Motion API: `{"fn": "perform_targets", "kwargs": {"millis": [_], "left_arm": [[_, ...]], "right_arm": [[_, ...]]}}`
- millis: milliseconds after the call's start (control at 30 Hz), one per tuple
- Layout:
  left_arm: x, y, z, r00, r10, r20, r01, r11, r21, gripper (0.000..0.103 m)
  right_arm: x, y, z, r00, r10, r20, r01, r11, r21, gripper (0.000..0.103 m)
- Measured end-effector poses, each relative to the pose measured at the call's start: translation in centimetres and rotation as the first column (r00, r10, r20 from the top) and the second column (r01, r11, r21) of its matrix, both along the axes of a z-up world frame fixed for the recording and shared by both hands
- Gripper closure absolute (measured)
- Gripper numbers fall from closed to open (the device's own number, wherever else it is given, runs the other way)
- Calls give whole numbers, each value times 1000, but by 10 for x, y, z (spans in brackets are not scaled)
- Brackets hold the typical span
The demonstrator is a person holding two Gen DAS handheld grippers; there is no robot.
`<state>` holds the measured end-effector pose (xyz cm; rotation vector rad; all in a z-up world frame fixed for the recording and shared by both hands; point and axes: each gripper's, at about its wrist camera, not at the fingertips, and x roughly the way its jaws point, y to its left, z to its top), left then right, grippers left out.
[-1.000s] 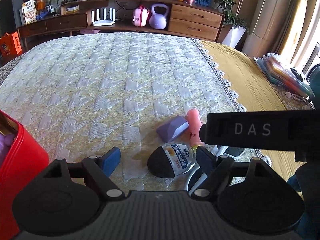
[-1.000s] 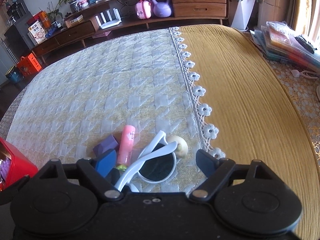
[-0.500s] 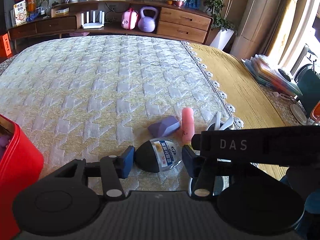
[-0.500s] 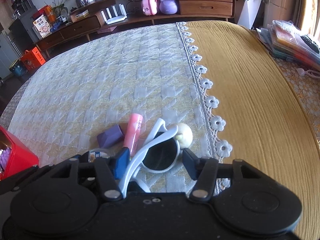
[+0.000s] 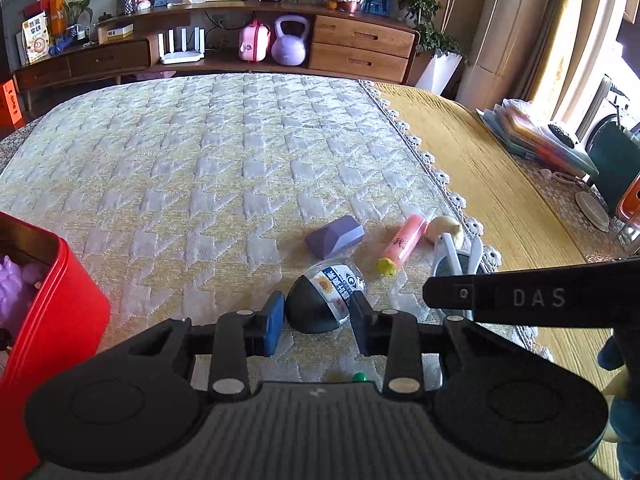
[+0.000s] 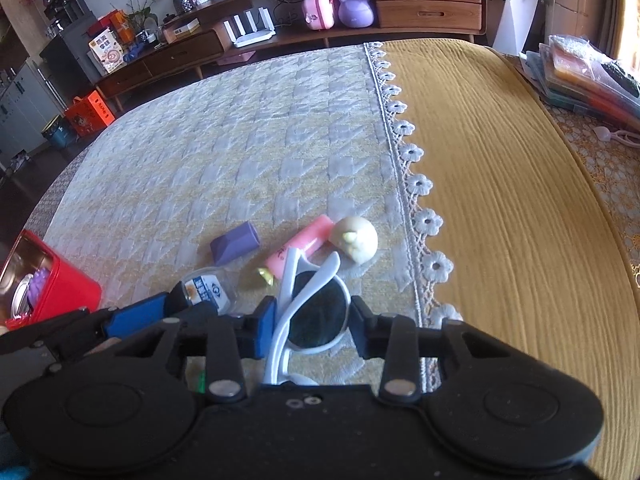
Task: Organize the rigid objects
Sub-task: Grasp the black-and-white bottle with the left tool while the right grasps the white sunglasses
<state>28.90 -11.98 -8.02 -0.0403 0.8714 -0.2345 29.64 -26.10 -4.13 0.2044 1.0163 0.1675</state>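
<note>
My left gripper (image 5: pixel 316 320) is shut on a small clear bottle with a black cap and blue label (image 5: pixel 324 296), which also shows in the right wrist view (image 6: pixel 206 290). My right gripper (image 6: pixel 312 326) is shut on white sunglasses with dark lenses (image 6: pixel 316 316), partly seen in the left wrist view (image 5: pixel 456 256). A purple block (image 5: pixel 334 236), a pink tube (image 5: pixel 402 242) and a cream round toy (image 5: pixel 444 228) lie on the quilted cloth just beyond. A red tin (image 5: pixel 44 320) stands at the left with purple things inside.
A mustard cloth (image 6: pixel 500 184) covers the right half past a lace edge (image 6: pixel 416 184). Stacked folders (image 5: pixel 532 136) sit far right. A wooden sideboard (image 5: pixel 352 44) with a purple kettlebell (image 5: pixel 290 42) stands behind. A small green piece (image 5: pixel 359 377) lies under my left gripper.
Both grippers have closed: the left jaws onto the bottle, the right jaws onto the sunglasses. Both views have pulled back slightly, showing more of the items.
</note>
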Motion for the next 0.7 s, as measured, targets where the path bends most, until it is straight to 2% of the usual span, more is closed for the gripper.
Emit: {"fn": "perform_targets", "kwargs": {"millis": [233, 300, 333, 367, 400, 533, 700], "left_arm": [[-1, 5, -2, 1000, 9, -23, -9, 1000, -16, 66], [0, 4, -1, 1000, 12, -17, -12, 1000, -6, 58], [0, 2, 1, 1000, 15, -10, -15, 1000, 0, 46], [0, 1, 1, 1000, 20, -1, -20, 1000, 10, 40], [2, 0, 2, 1000, 24, 9, -24, 999, 25, 38], [9, -8, -1, 1000, -5, 14, 4, 998, 57, 37], [12, -17, -10, 998, -53, 22, 50, 992, 114, 37]], "right_arm": [[-15, -4, -5, 996, 86, -34, -87, 996, -13, 64], [-17, -2, -5, 994, 106, -26, -107, 994, -23, 62], [-17, -1, -4, 994, 110, -27, -110, 994, -22, 61], [-18, -1, -4, 993, 117, -27, -118, 993, -23, 60], [-19, -1, -4, 992, 124, -26, -125, 992, -29, 59], [-26, 2, -3, 985, 170, -17, -171, 983, -63, 38], [-36, 13, -6, 967, 254, -3, -253, 958, -134, 36]]}}
